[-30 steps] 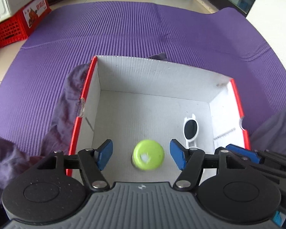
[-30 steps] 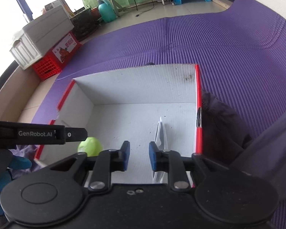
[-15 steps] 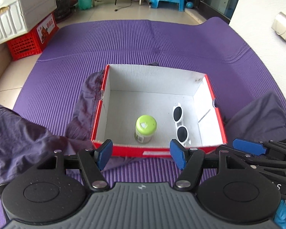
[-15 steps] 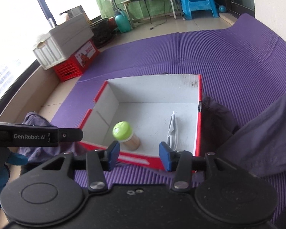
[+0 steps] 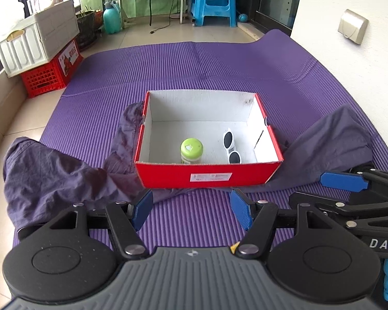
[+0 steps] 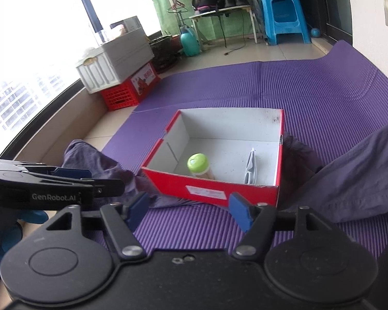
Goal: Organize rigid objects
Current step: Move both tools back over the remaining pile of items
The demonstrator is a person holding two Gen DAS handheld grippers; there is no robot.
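Sitting inside an open red cardboard box [image 5: 209,174], ahead of both tools, are two items: a small jar with a lime-green lid [image 5: 191,150] and a pair of white sunglasses with dark lenses [image 5: 231,149]. The jar stands upright near the box's front wall, almost straight ahead of the left tool [image 5: 191,210]. The sunglasses lie to the right of the jar, apart from it, close to the box's right wall. From the right tool's view the jar [image 6: 198,164] is ahead and slightly left, and the sunglasses [image 6: 250,168] are seen edge-on ahead and slightly right.

The left tool has its blue pads apart with nothing between them; only purple mat shows in the gap. The right tool [image 6: 188,213] has its jaws opening, also with nothing between them. Both tools hover short of the box, not touching it.

The box rests on a ribbed purple mat [image 5: 194,72] spread over a tiled floor. Dark purple cloth [image 5: 59,170] lies crumpled to the box's left, against its left wall and front corner, and more cloth spreads to its right. Farther off to the left, a white crate sits on a red crate [image 5: 51,75]. A blue plastic stool [image 5: 212,2] stands beyond the mat.
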